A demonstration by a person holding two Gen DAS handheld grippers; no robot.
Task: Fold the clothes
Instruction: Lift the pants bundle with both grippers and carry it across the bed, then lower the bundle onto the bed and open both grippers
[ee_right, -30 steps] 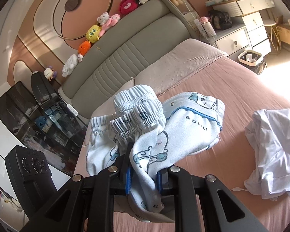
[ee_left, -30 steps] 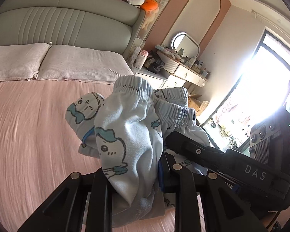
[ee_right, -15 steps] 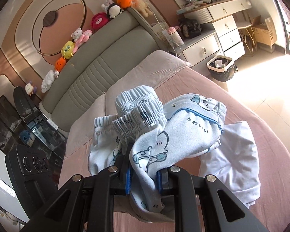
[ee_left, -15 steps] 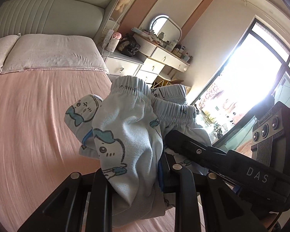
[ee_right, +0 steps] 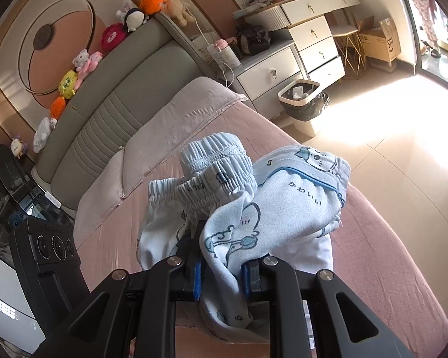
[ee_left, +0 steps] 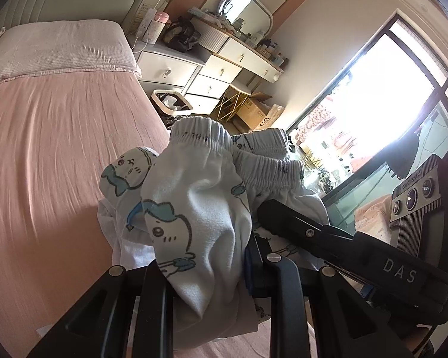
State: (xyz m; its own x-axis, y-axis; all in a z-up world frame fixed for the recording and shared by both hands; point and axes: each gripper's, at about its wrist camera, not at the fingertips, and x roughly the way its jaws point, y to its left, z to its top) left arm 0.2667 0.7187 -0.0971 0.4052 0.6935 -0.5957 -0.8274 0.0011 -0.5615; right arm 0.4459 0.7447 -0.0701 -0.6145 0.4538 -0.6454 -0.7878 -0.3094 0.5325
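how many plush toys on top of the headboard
9 show in the right wrist view, in a row along the headboard: cream, orange, black-and-white, red, pink, yellow, orange, white, small one. More may be hidden.

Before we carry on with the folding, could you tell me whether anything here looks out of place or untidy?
Nothing is damaged or spilled. The one untidy thing is the light-blue cartoon-print garment: it hangs bunched and crumpled over the pink bed, pinched by both the left tool and the right tool, with its elastic waistband scrunched up, not yet flat.
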